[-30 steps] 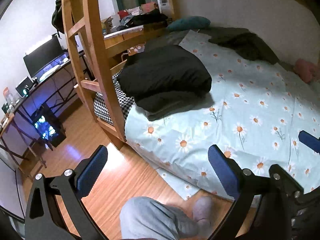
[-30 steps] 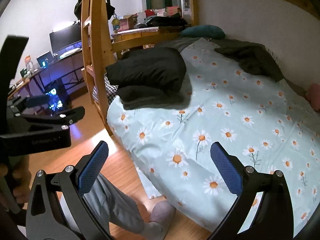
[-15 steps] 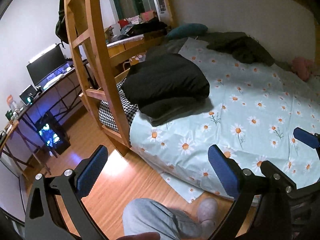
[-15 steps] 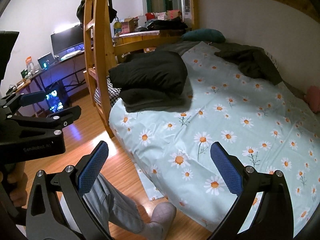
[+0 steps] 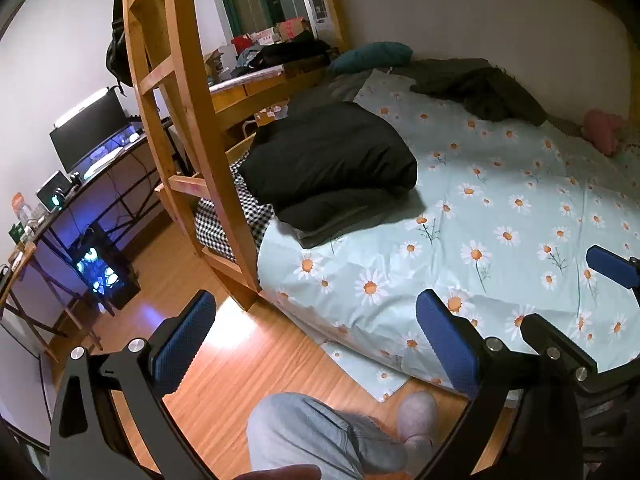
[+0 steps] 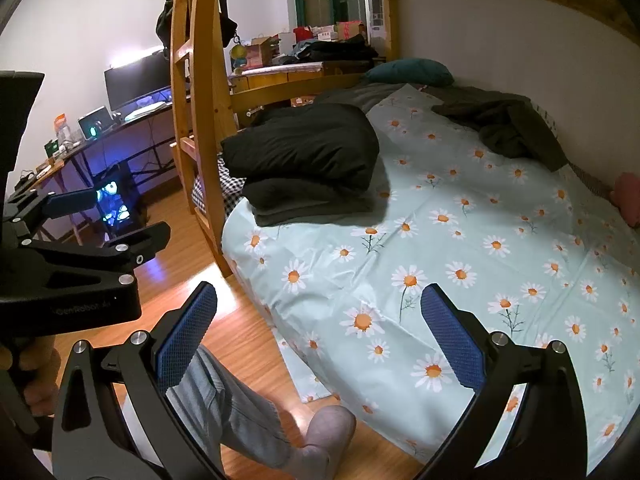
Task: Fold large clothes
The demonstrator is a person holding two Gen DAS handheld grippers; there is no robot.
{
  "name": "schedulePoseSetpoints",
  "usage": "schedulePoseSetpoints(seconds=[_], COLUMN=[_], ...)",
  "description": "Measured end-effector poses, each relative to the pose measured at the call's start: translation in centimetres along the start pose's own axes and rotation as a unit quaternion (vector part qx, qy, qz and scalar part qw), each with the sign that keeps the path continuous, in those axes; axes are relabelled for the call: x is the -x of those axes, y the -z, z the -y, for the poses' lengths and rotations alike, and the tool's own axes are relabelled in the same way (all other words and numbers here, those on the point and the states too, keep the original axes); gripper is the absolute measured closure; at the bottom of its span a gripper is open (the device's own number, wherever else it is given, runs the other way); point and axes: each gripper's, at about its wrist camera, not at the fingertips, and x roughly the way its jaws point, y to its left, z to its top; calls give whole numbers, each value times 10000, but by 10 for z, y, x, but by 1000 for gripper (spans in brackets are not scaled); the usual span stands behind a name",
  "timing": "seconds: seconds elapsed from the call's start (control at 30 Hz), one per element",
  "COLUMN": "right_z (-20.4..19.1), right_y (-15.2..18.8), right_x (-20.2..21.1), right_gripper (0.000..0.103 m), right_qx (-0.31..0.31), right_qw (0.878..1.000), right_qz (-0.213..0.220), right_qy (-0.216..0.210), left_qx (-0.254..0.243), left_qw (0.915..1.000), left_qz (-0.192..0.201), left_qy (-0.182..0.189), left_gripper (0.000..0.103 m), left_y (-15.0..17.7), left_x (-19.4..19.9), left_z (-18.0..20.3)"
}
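From the left wrist, the left gripper [image 5: 316, 344] hangs over the wooden floor [image 5: 240, 352] with its blue-padded jaws spread wide and nothing between them. The bottom of this view cuts off the person's grey trouser leg [image 5: 316, 436] and slipper [image 5: 418, 414]. The right gripper [image 5: 608, 268] shows only as a blue pad and black frame at the right edge. The bunk ladder [image 5: 192, 120] hides part of the checked cloth [image 5: 240, 216] behind it. The folded black clothes [image 5: 332, 160] are stacked at the near-left corner of the daisy-print sheet [image 5: 500, 220], close to the mattress edge. A dark rumpled garment [image 5: 480, 88] lies near the wall, well apart from the stack; its shape is hard to make out.

From the right wrist, the right gripper [image 6: 320, 340] is likewise wide open and empty, one pad over the floor, the other over the sheet's hanging edge. The left gripper [image 6: 76, 216] crosses the left side and blocks part of the desk [image 6: 132, 128]. The folded black clothes [image 6: 308, 156] sit by the ladder; a broad bare stretch of sheet lies between them and the gripper.
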Motion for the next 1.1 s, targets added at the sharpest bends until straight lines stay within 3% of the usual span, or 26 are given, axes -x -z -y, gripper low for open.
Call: schedulePoseSetpoints(seconds=[1.1], right_z=[16], right_y=[0], right_x=[9], right_gripper=[3], right_qx=[-177], right_qw=[9997], right_qz=[148], right_qy=[-32], left_qx=[-147], left_qw=[9999], left_qz=[-66], left_qy=[-29], left_gripper=[4], left_y=[-5], left_x=[-6], left_z=[-2])
